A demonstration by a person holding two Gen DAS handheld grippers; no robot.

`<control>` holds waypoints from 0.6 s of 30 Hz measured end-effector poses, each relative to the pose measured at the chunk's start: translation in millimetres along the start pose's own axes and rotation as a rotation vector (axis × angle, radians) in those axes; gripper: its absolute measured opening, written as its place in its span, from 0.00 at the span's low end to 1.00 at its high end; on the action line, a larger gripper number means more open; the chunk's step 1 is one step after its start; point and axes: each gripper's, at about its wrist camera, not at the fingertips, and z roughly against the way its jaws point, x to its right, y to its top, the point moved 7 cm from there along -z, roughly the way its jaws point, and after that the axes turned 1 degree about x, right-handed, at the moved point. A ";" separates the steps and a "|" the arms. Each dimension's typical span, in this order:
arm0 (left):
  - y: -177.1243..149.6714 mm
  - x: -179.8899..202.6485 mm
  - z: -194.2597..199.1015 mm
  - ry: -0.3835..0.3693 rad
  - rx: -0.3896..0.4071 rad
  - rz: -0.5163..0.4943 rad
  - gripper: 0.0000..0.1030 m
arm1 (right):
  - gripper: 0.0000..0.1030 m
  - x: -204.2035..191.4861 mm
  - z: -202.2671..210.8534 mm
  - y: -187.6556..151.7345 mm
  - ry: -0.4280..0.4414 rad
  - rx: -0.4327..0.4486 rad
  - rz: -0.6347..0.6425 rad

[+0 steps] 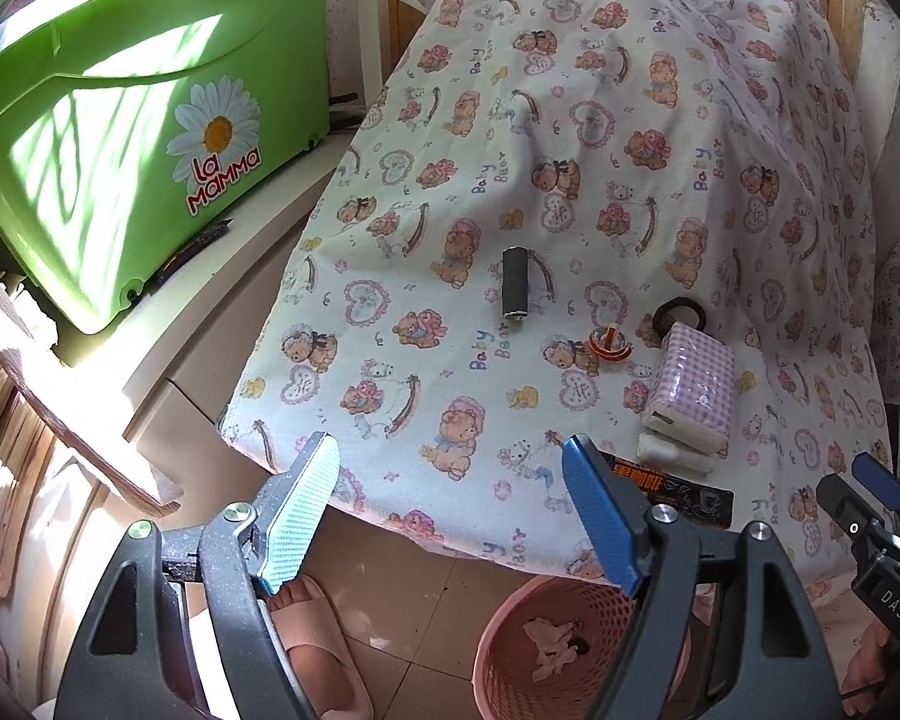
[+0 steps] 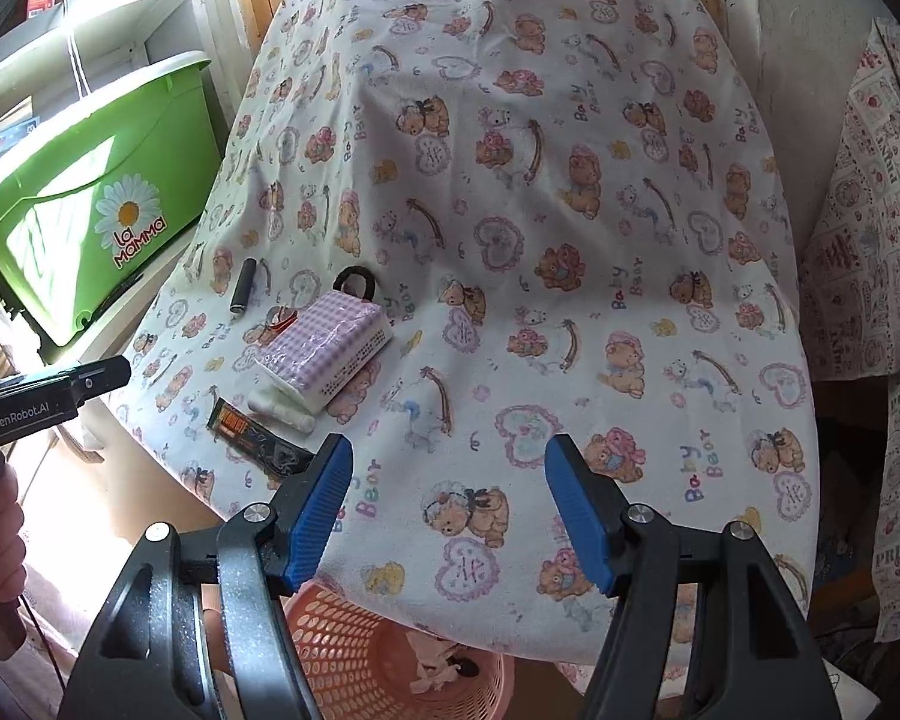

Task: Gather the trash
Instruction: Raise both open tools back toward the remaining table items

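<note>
On the bear-print cloth (image 1: 570, 180) lie a dark tube (image 1: 515, 291), a red-and-white ring (image 1: 609, 345), a black loop (image 1: 681, 312), a pink checked tissue pack (image 1: 693, 387), a small white roll (image 1: 675, 453) and a black wrapper (image 1: 684, 495). My left gripper (image 1: 450, 441) hangs open over the cloth's near edge, holding nothing. The right gripper (image 2: 450, 444) is open too, above bare cloth to the right of the wrapper (image 2: 258, 438) and tissue pack (image 2: 324, 348). A pink basket (image 1: 576, 648) stands on the floor under the edge with crumpled paper (image 1: 549, 645) inside.
A green "La Mamma" tub (image 1: 150, 138) sits on a white cabinet (image 1: 222, 312) left of the cloth. A foot in a pink slipper (image 1: 312, 618) is on the tiled floor beside the basket. Another printed cloth (image 2: 870, 240) hangs at the right.
</note>
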 end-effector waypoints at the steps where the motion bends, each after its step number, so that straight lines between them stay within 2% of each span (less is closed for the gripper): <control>1: 1.1 -3.1 -0.1 0.003 0.000 0.009 0.73 | 0.67 -3.0 -2.4 -1.1 -0.006 -0.004 0.011; 6: 4.0 -13.6 -1.8 0.014 -0.004 0.038 0.73 | 0.67 -25.7 -18.7 -7.2 -0.004 -0.043 0.072; 11: 1.9 -16.6 -6.7 0.019 -0.020 0.048 0.73 | 0.67 -51.4 -30.0 -1.5 0.025 -0.038 0.115; 18: 1.4 -18.4 -6.6 0.028 -0.014 0.048 0.73 | 0.67 -65.1 -49.1 16.5 0.061 -0.035 0.050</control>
